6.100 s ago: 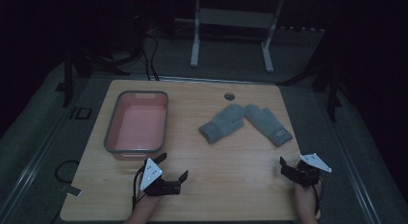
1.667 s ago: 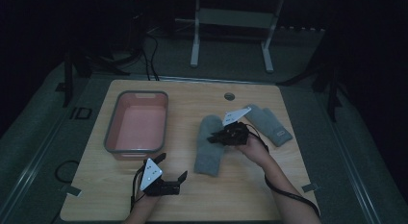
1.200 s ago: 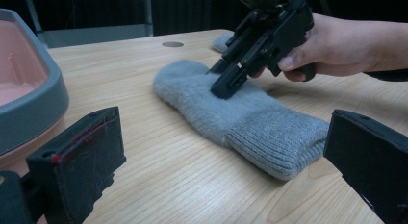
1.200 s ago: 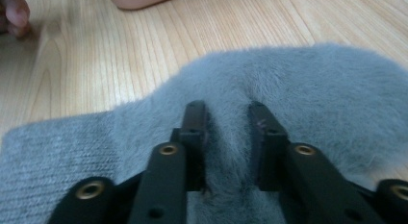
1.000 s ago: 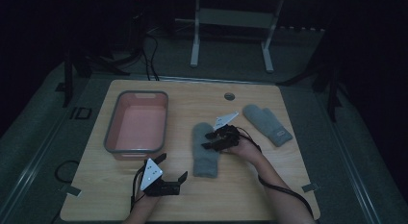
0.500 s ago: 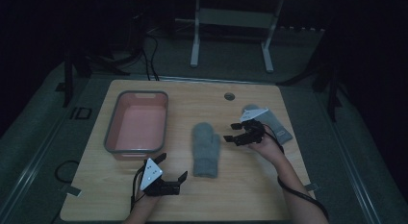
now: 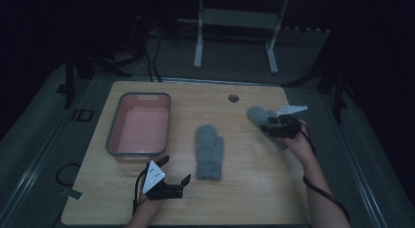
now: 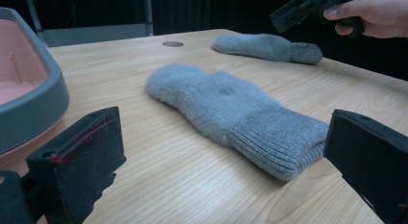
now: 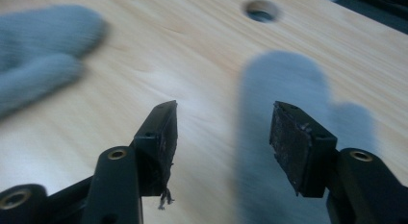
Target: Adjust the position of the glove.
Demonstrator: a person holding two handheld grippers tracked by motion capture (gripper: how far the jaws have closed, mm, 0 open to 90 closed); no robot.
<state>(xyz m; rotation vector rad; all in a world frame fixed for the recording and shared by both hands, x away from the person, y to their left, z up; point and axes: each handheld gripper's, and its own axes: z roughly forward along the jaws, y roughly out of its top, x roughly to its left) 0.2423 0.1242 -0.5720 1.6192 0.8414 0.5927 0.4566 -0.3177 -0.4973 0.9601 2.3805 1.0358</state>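
A wooden table (image 7: 254,189) was seen in the high view, with a pink tray (image 7: 139,124) at left centre. One grey mitten (image 7: 209,151) lay flat in the middle of the frame. A second mitten (image 7: 258,114) lay at right centre, partly covered by the right gripper (image 7: 270,127), which was held above it with jaws spread and empty. The left gripper (image 7: 173,176), at lower left, rested on the table with jaws wide apart, holding nothing.
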